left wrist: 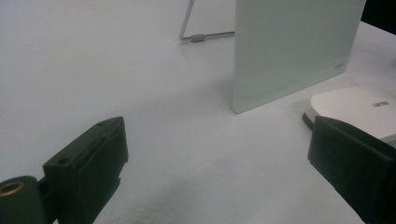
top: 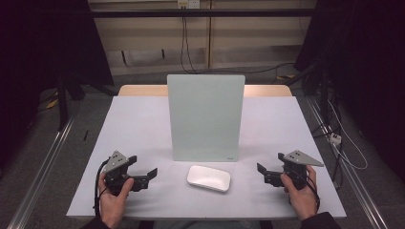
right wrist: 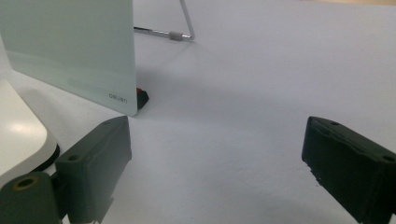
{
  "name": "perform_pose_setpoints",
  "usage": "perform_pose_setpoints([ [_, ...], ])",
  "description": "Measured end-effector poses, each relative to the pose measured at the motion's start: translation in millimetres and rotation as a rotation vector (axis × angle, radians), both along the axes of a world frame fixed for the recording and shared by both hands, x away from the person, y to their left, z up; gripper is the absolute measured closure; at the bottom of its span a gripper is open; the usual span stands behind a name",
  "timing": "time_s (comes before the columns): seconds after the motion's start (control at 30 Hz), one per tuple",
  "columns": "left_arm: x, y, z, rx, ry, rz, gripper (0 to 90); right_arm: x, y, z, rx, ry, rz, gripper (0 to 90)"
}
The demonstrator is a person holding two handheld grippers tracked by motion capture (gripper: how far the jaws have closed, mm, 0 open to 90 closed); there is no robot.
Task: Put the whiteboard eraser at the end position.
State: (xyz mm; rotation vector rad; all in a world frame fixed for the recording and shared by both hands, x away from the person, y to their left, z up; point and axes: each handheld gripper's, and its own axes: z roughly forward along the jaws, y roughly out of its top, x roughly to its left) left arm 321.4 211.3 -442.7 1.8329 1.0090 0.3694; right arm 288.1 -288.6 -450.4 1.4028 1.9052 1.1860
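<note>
The white pad [top: 208,178] is laid long-axis sideways between the left hand-held gripper [top: 147,176] and right hand-held gripper [top: 263,173] — both spread wide, nothing held, roughly equally near.

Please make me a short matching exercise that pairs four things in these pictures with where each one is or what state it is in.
Things:
1. glass board
2. white puck-shaped device
3. left gripper
4. wire stand

Places or states:
A. lies flat on the table, just in front of the board
B. props the board up from behind
C. stands upright at the middle of the table
D. open and holding nothing, to the left of the device

Pairs: 1-C, 2-A, 3-D, 4-B
</note>
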Motion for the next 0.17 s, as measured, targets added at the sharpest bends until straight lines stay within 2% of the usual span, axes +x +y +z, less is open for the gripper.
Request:
perform_pose_setpoints([
  [0.03, 0.1, 0.1, 0.0, 0.000, 0.000, -0.001, 4.8, 0.2, -0.4, 0.1, -0.007, -0.003, -0.013, 8.3],
  [0.17, 1.6, 1.5, -0.5, -0.003, 0.002, 0.002, 4.8, 0.3, -0.5, 0.5, -0.004, -0.006, -0.008, 8.2],
])
